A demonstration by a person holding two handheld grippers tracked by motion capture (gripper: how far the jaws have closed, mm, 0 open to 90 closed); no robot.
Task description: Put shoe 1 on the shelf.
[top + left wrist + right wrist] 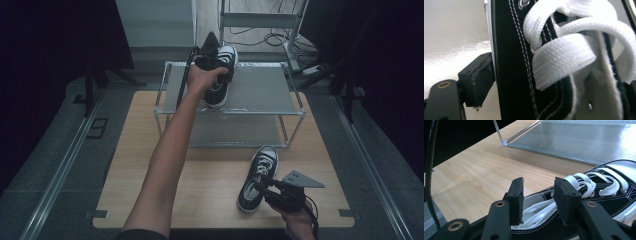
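Left claw (216,64) pinches one sneaker (222,85) on the rack's top shelf (265,92); right claw (261,183) sits spread over the other sneaker (254,185) on the table (150,165).

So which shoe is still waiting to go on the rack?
Start at the metal two-shelf rack on the light wooden table. In front of it, on the wood, lies a black canvas sneaker with white laces. Unlike its twin on the top shelf, it sits on the table.
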